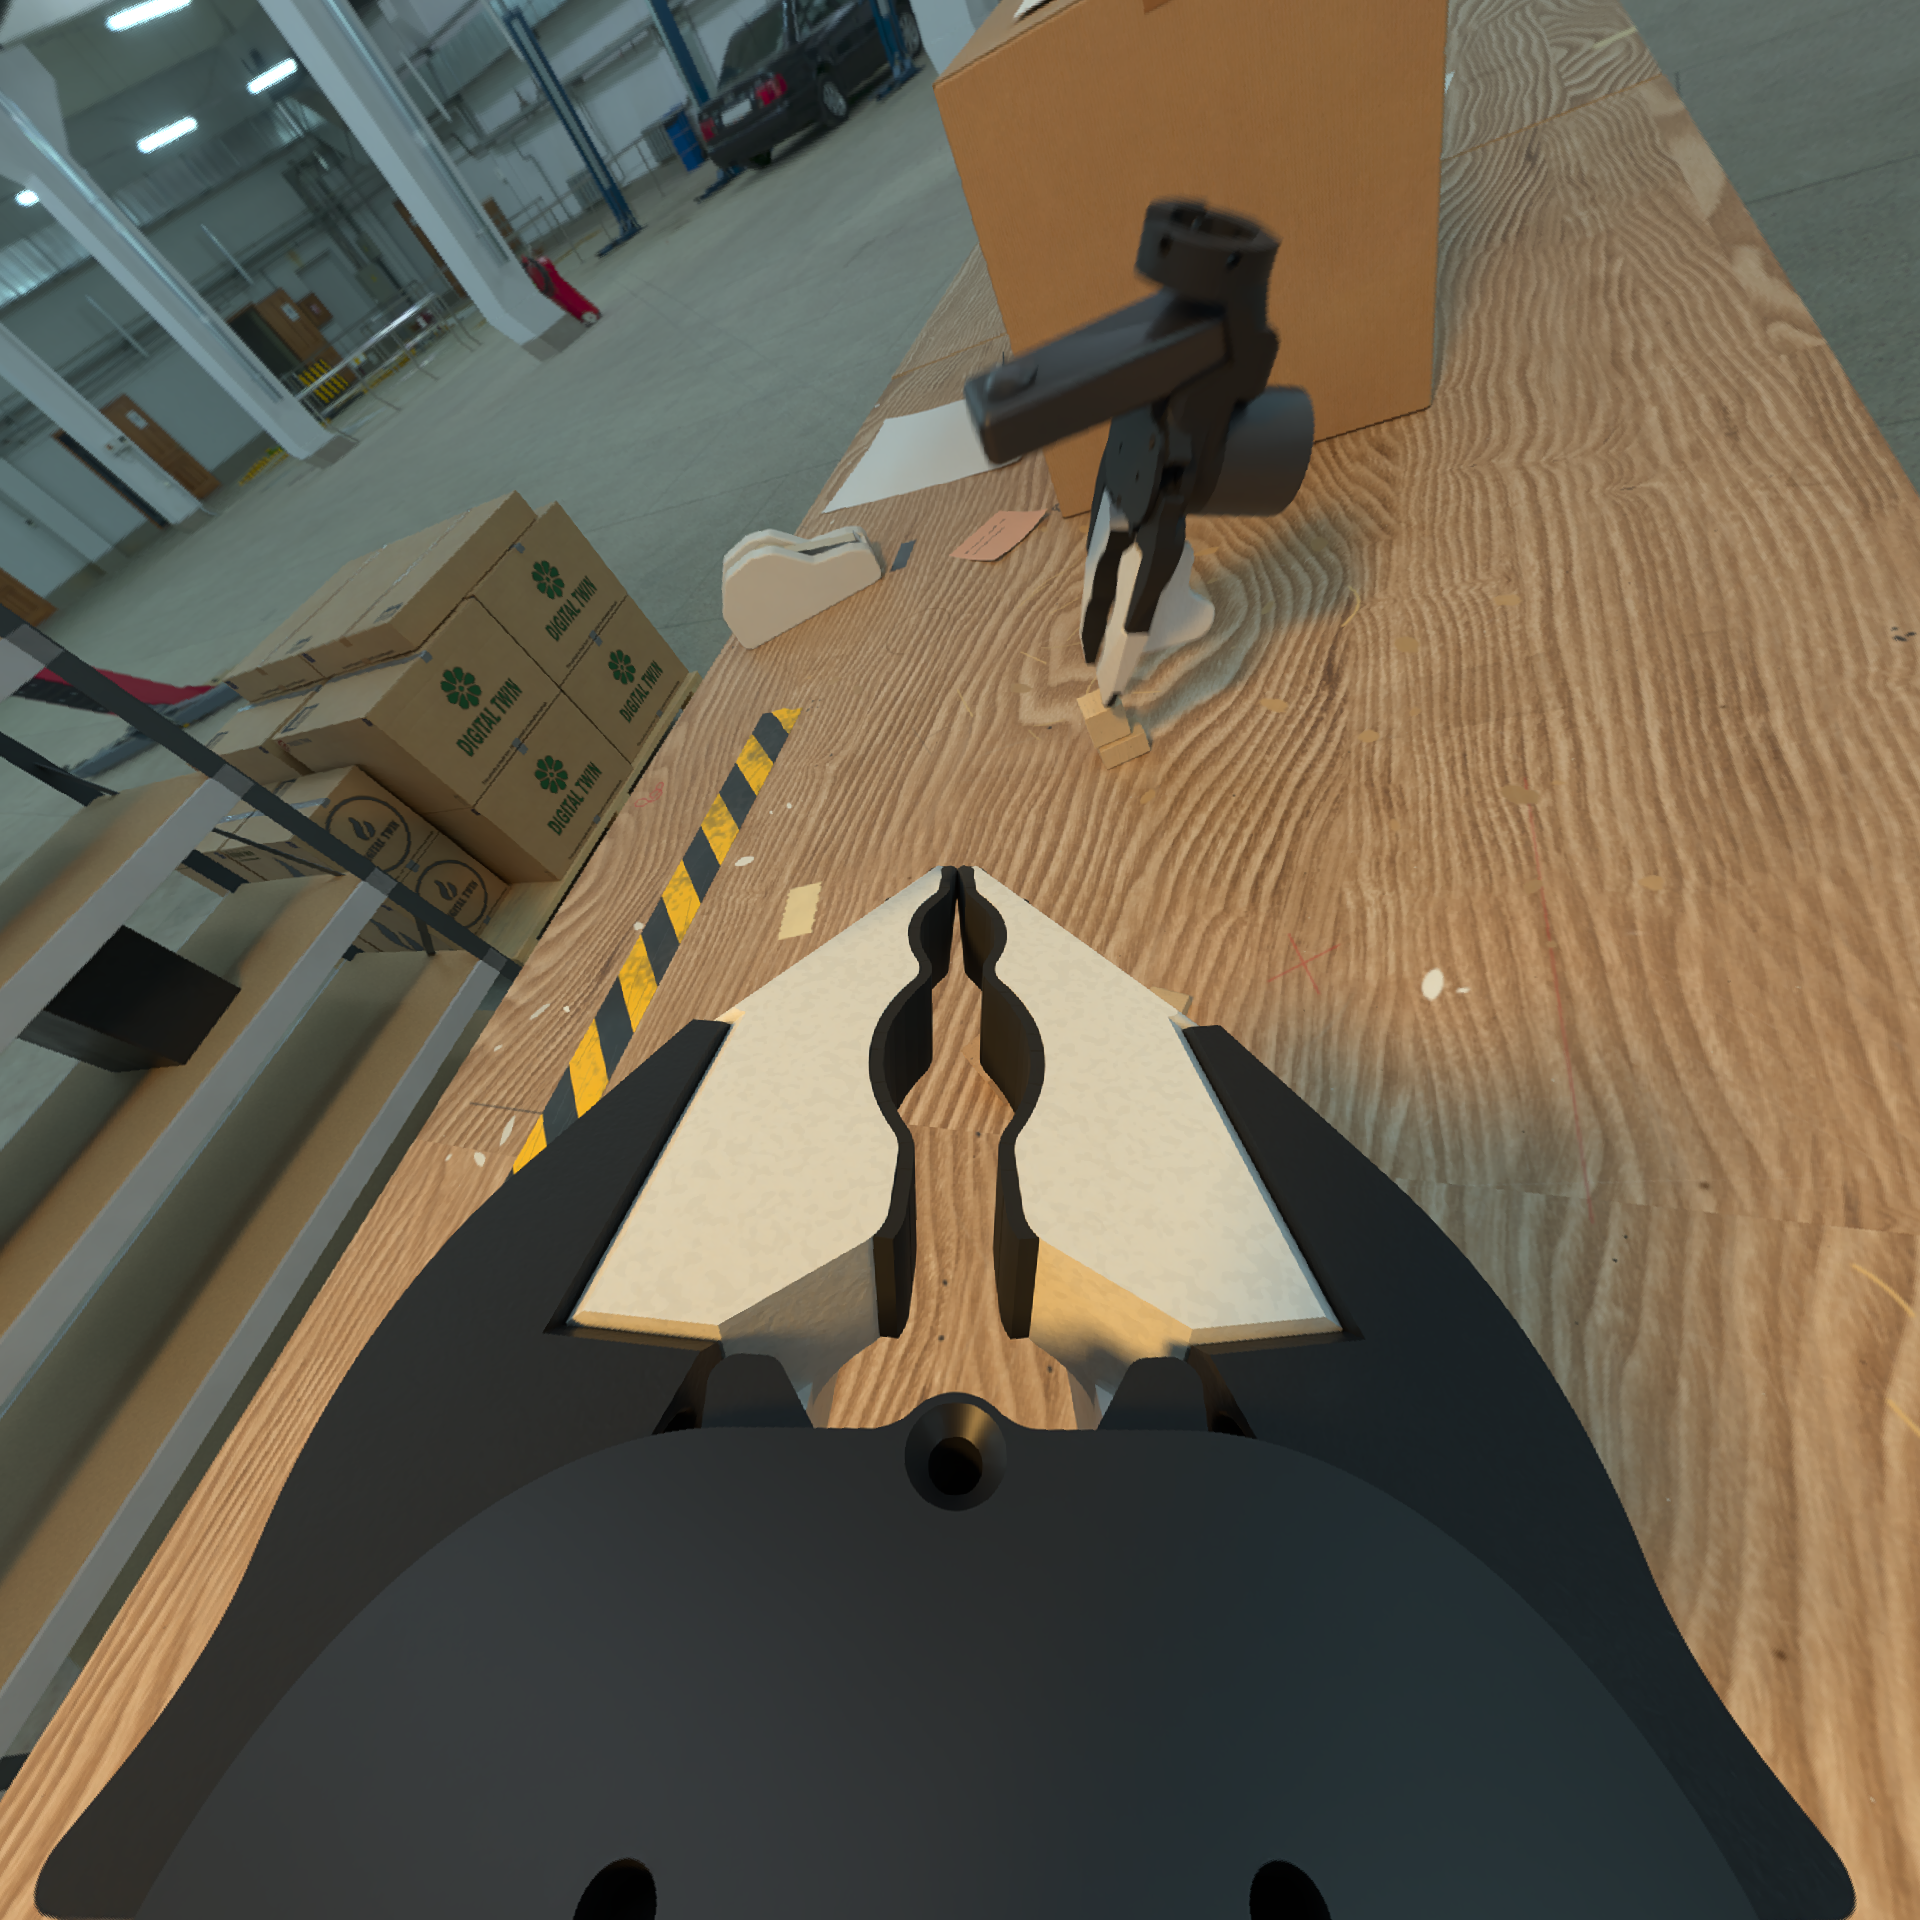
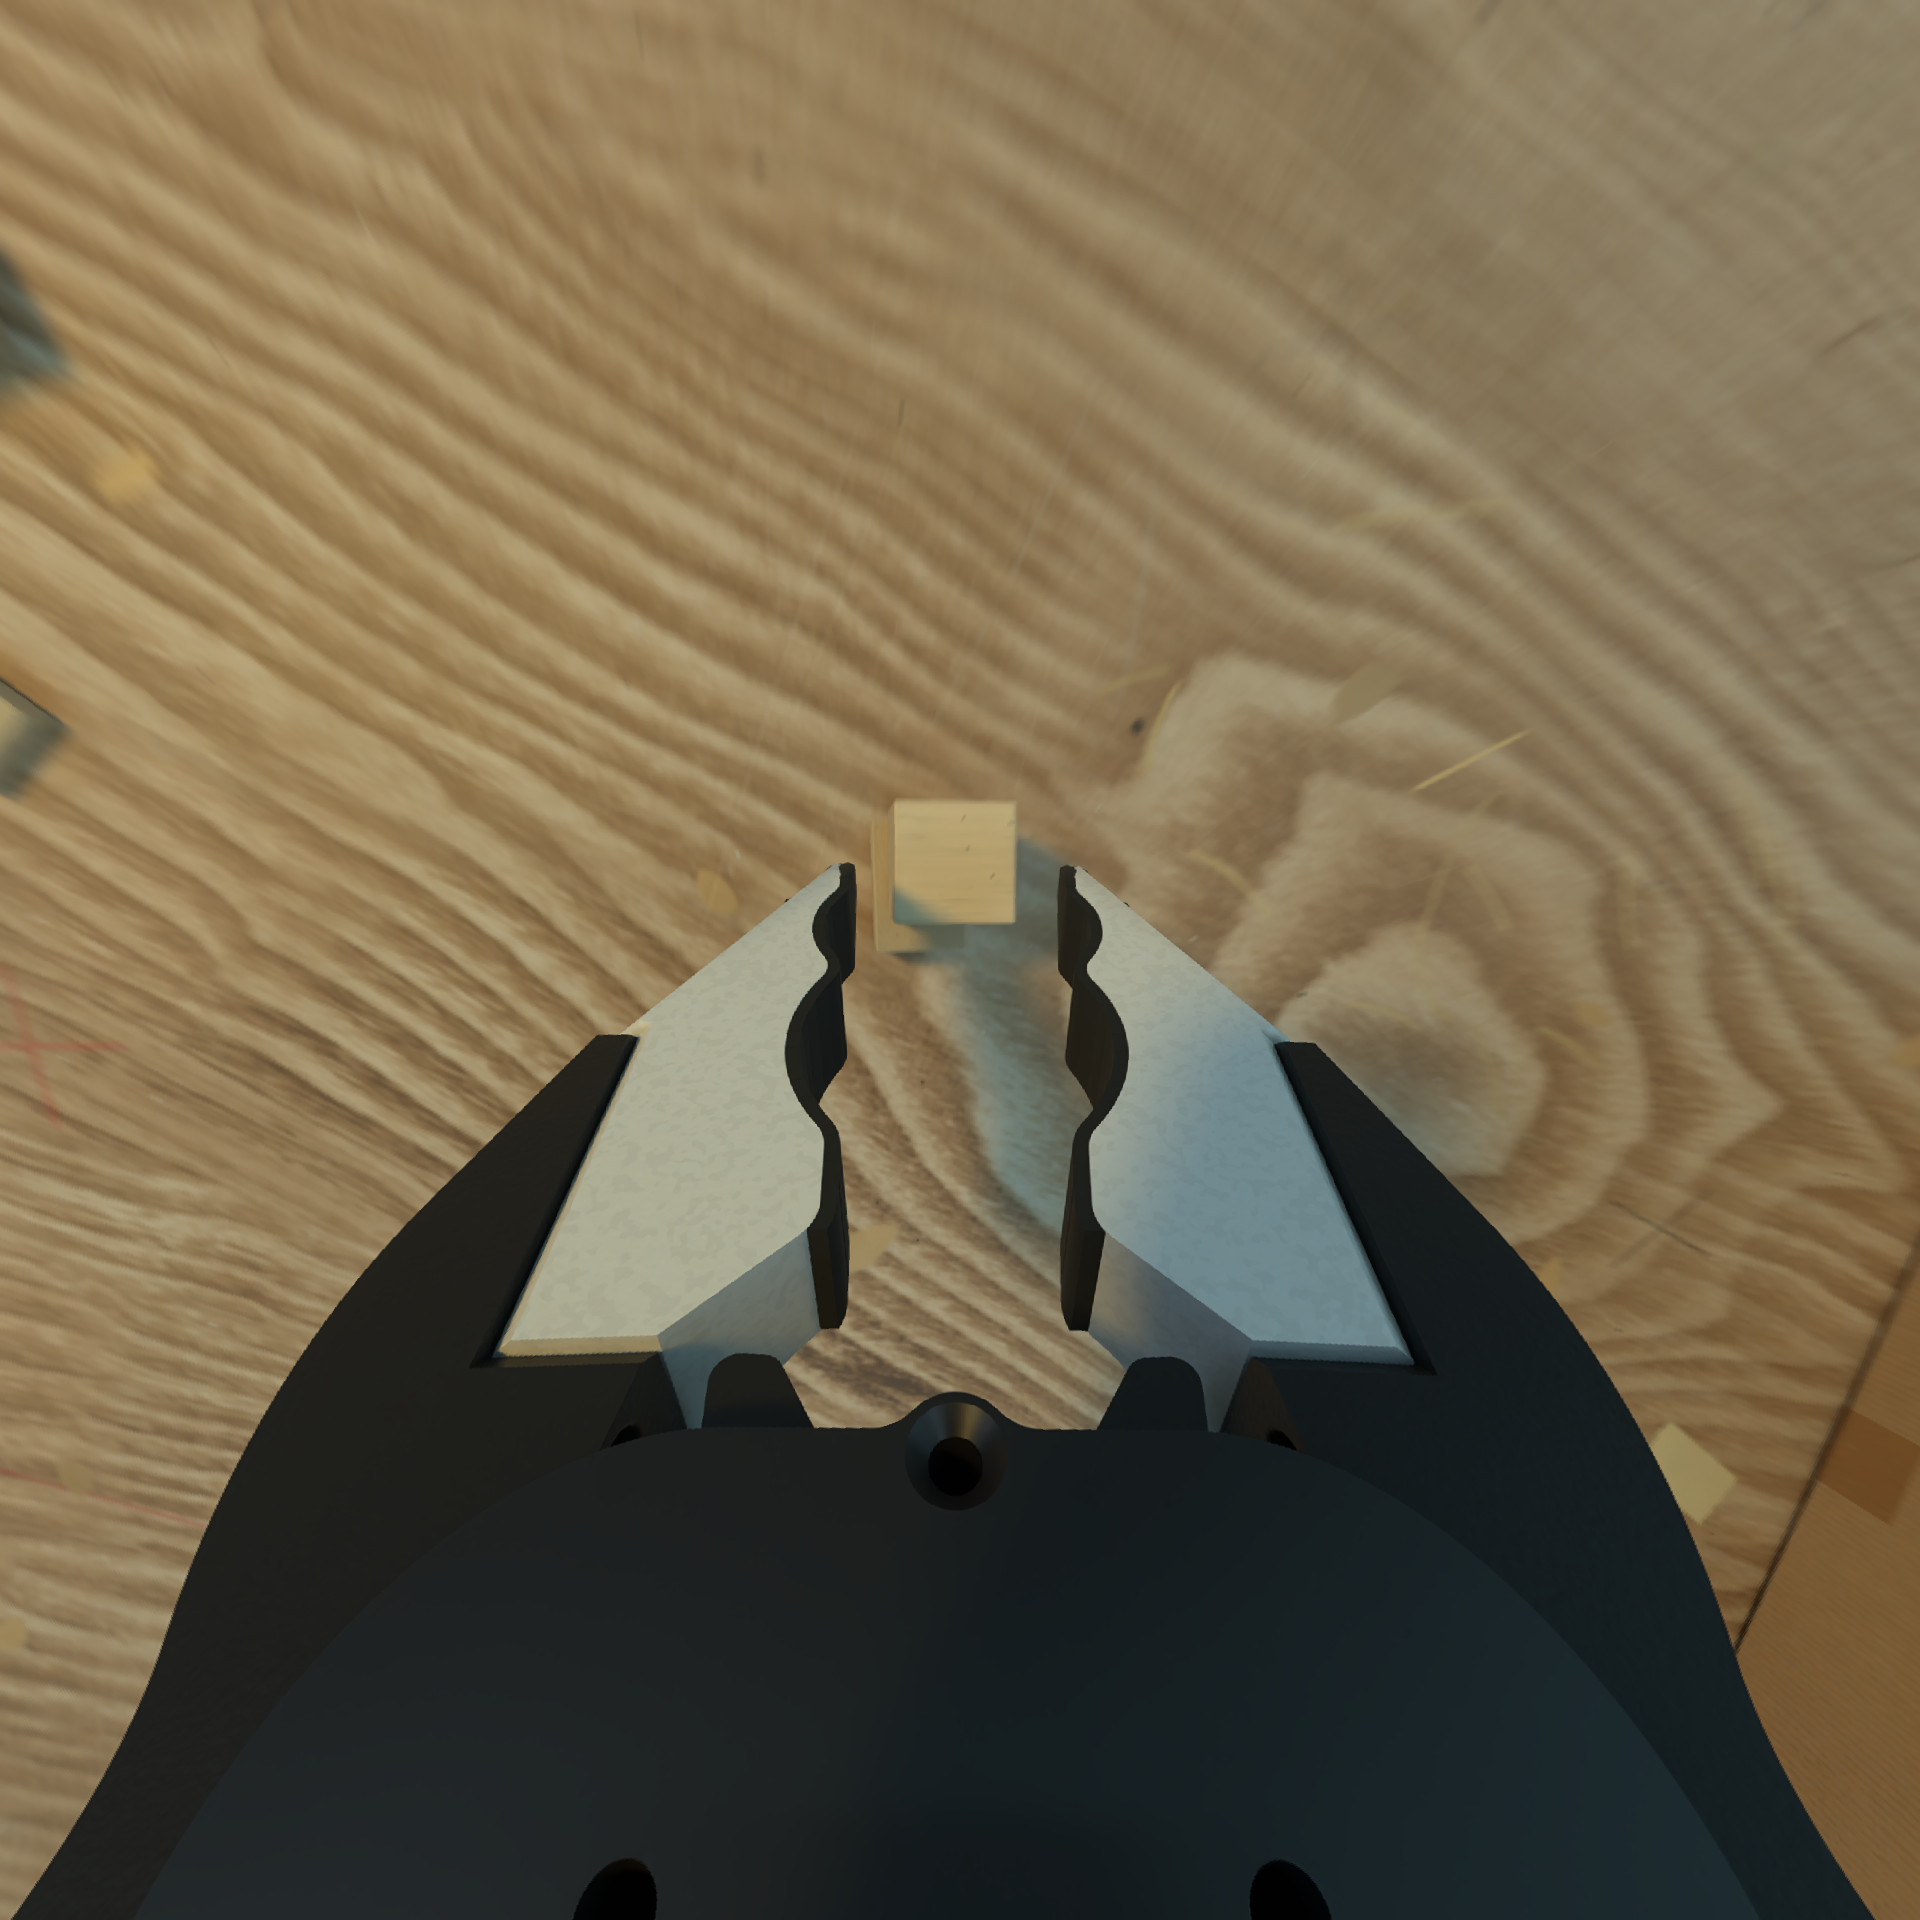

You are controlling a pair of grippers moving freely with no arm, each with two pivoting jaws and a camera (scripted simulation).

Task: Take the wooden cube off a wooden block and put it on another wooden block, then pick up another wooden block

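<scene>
Two spread fingers of the right tool hang above the wooden cube.

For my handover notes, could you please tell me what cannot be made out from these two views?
- Left wrist view: the wooden cube on a wooden block is too small to judge contact with the right gripper.
- Right wrist view: the cube hides most of the block; only a strip shows.
- Other wooden blocks: not seen in either view.
- Cardboard box: top cut off.

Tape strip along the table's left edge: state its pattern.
Diagonal yellow and black stripes on the tape strip; left wrist view shows it best.
</scene>
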